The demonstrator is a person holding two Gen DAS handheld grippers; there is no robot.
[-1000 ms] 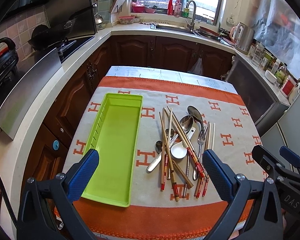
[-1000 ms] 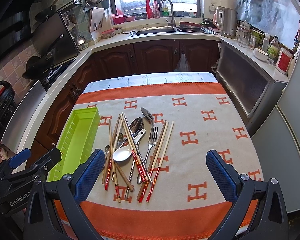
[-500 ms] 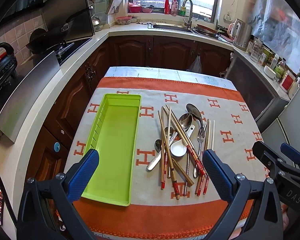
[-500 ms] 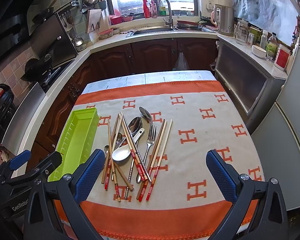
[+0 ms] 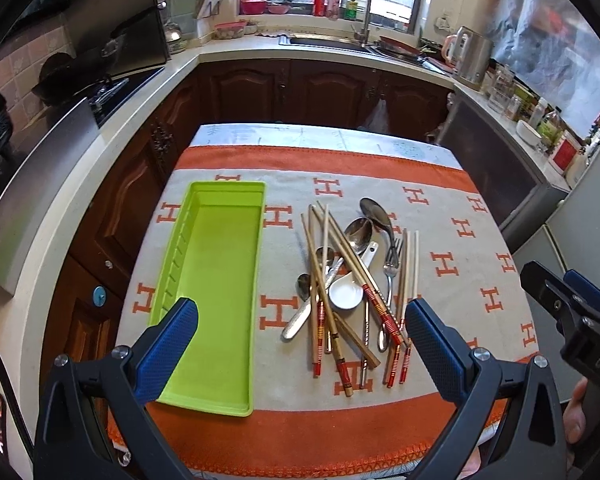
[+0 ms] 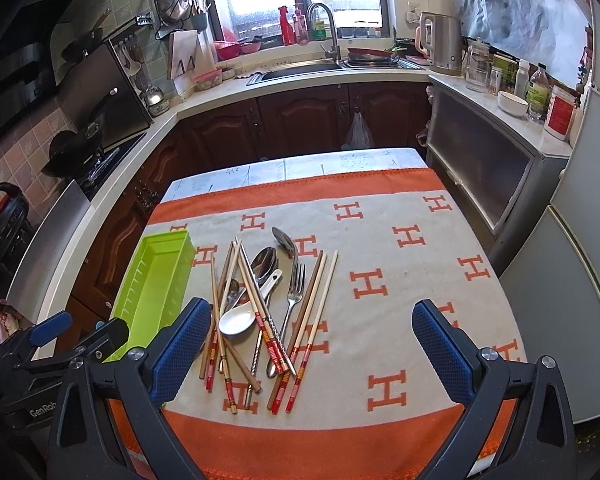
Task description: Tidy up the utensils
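A pile of utensils lies on the table: several wooden chopsticks, metal spoons, a white ceramic spoon and a fork. The pile also shows in the right wrist view. An empty lime-green tray lies left of the pile, seen too in the right wrist view. My left gripper is open and empty, above the near table edge between tray and pile. My right gripper is open and empty, above the near edge just right of the pile.
The table carries an orange and beige cloth with H marks. Kitchen counters with a sink, kettle and jars ring the table at the back and right. A stove with pans stands at the left.
Both grippers have moved slightly forward and down over the table. Nothing on the table has moved.
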